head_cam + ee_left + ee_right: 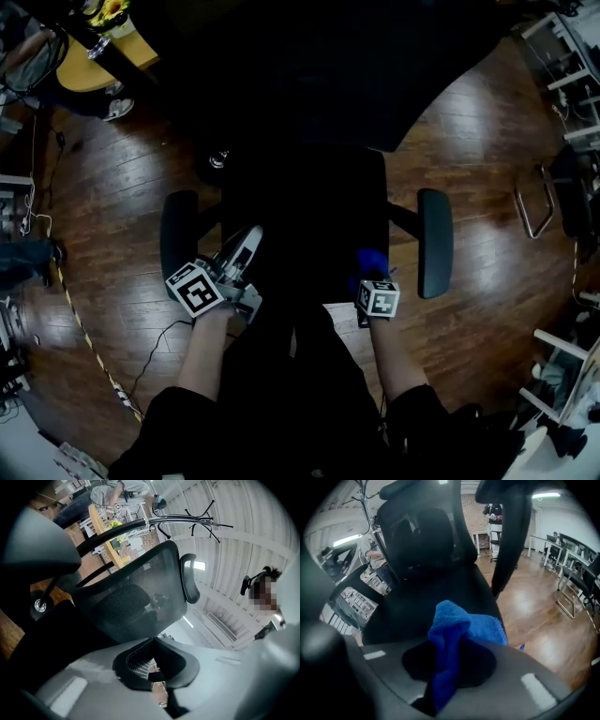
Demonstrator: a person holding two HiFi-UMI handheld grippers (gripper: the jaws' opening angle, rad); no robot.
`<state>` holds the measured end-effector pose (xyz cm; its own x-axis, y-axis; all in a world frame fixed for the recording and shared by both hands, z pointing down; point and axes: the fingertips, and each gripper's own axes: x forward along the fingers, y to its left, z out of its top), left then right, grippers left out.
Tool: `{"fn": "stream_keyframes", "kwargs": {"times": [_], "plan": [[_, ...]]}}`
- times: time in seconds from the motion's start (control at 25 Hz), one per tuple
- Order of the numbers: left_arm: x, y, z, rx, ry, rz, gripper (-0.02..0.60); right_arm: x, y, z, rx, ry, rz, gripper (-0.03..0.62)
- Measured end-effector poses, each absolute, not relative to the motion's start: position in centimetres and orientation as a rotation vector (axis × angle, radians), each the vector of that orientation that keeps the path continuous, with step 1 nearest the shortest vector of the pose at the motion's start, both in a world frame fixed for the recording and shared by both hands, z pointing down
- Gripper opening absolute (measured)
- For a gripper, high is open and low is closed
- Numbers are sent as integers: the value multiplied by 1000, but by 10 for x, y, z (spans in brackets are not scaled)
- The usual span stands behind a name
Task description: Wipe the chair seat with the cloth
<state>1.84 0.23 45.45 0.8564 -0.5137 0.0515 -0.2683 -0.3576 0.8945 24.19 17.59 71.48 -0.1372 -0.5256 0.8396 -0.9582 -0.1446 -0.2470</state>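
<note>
**Head view.** The right gripper (372,279) holds the blue cloth (373,261) at the front right of the seat (305,225). The left gripper (246,242) lies at the front left.

**Left gripper view.** The jaws are closed on nothing and face the backrest (131,597).

**Right gripper view.** The jaws clamp the bunched cloth. The wipe probably goes best with the cloth pressed flat and swept in overlapping strokes.

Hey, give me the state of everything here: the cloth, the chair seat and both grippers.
Cloth: bunched, pinched between the jaws of the right gripper.
Right gripper: shut on the cloth, over the seat's front right.
Left gripper: shut, nothing in it, tilted up toward the chair back.
Chair seat: level, the cloth at its near right corner.
</note>
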Motion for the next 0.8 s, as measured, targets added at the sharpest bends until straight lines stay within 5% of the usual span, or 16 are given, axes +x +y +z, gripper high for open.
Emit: {"fn": "stream_keyframes", "kwargs": {"times": [0.44,0.8], "plan": [[34,14,440,2006,-545,-270,-12,239,159,686,1700,-1817,1245,66],[28,-7,312,2154,-476,-393,-12,160,51,398,1696,-2677,1081,66]]}}
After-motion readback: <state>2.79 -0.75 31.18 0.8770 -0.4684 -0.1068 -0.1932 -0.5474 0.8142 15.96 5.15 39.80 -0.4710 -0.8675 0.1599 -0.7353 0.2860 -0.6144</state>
